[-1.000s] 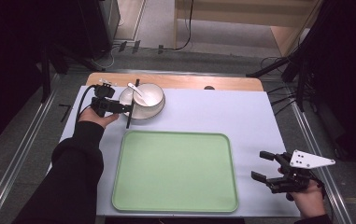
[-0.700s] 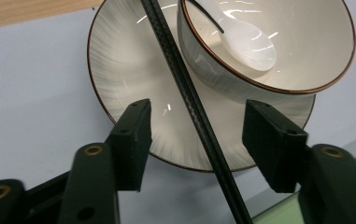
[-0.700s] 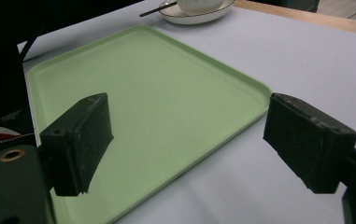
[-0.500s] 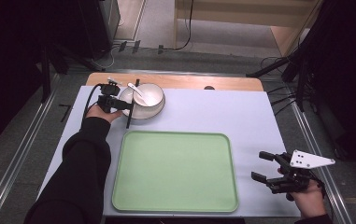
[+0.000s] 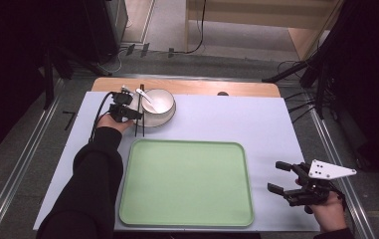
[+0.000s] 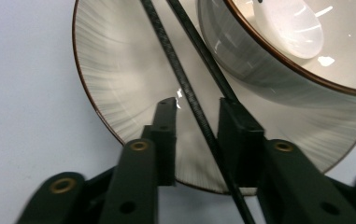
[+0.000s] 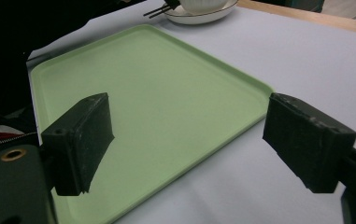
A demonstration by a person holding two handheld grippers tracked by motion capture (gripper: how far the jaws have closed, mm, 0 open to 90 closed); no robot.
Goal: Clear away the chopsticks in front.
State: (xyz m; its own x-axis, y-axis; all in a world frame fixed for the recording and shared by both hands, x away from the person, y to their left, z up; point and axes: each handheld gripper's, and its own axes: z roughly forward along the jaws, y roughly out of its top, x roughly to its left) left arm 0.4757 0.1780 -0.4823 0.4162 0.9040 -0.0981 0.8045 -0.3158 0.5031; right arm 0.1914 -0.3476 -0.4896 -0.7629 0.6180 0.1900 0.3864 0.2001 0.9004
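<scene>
A white bowl (image 5: 161, 103) with a white spoon (image 5: 144, 94) in it stands on a ribbed plate (image 6: 105, 79) at the far left of the table. Two black chopsticks (image 5: 138, 124) lie across the plate's left rim, beside the bowl (image 6: 259, 60). My left gripper (image 5: 135, 115) is at that rim, and in the left gripper view (image 6: 196, 109) its jaws stand either side of the chopsticks (image 6: 163, 42) with a gap showing. At the near right, off the corner of the green tray (image 5: 187, 184), my right gripper (image 5: 275, 177) stands open and holds nothing.
The tray (image 7: 157, 93) lies bare in the middle of the white table top. A wooden strip (image 5: 236, 88) runs along the far edge. Metal rails flank the table, and cables and stand legs lie on the floor beyond it.
The left hand has moved forward and right, bringing its gripper up to the chopsticks at the plate's rim. The right gripper has stayed put.
</scene>
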